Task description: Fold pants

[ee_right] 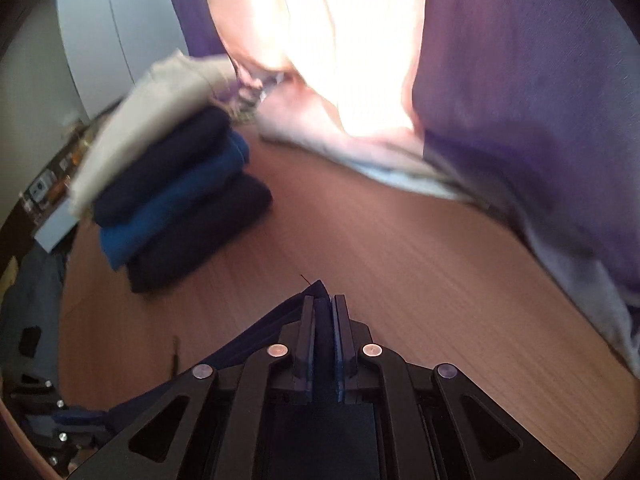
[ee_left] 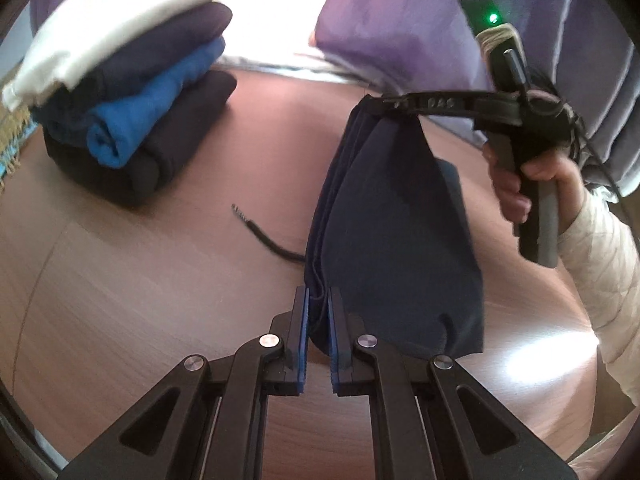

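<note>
In my right wrist view, the stack of folded clothes [ee_right: 172,184] near the table's [ee_right: 400,264] far left edge was motion-blurred. The navy pants [ee_right: 323,336] were mostly hidden beneath my right gripper [ee_right: 324,304]. My sleeve [ee_left: 604,264] was cut off at the left wrist view's right edge.

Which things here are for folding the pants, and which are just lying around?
For the job:
- dark blue pants
- left gripper, clamped on them
- right gripper, clamped on them
- table

Just lying around:
- pile of folded clothes
- purple curtain
- black cord
</note>
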Demonstrator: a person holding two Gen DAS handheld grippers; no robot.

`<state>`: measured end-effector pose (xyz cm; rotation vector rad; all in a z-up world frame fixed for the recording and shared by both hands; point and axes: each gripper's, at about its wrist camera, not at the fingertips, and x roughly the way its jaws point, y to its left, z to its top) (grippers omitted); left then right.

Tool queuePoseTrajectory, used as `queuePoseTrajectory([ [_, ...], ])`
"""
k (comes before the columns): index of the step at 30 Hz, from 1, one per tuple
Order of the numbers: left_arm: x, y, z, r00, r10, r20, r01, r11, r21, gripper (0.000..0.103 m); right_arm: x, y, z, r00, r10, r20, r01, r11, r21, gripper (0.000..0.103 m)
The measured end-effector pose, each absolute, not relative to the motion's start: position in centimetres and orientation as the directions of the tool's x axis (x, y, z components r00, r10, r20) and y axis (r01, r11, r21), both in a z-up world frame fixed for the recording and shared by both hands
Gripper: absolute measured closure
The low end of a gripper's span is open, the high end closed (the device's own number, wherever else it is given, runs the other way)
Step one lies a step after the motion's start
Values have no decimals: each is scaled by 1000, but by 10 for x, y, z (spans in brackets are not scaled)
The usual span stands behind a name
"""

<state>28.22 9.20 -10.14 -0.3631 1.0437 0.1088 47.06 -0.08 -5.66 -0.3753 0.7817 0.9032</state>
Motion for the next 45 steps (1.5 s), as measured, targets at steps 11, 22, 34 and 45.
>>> queuePoseTrajectory([
  [11,293,104,-87,548,71,-834,-282,954,-104,71,454,-38,-22,553,468,-690,-708,700,-94,62],
  [22,380,101,-75,682,-124,-720,-19,982,-186,70,457,-74,-4,581,468,-666,-637,770,-15,53],
  [34,411,82,-108,594,-216,-775,106,976,-190,82,471,-132,-67,558,355,-750,-418,901,116,53],
  [45,429,82,-116,573,-215,-791,103,976,-191,82,467,-138,-81,535,355,-767,-399,906,141,53],
])
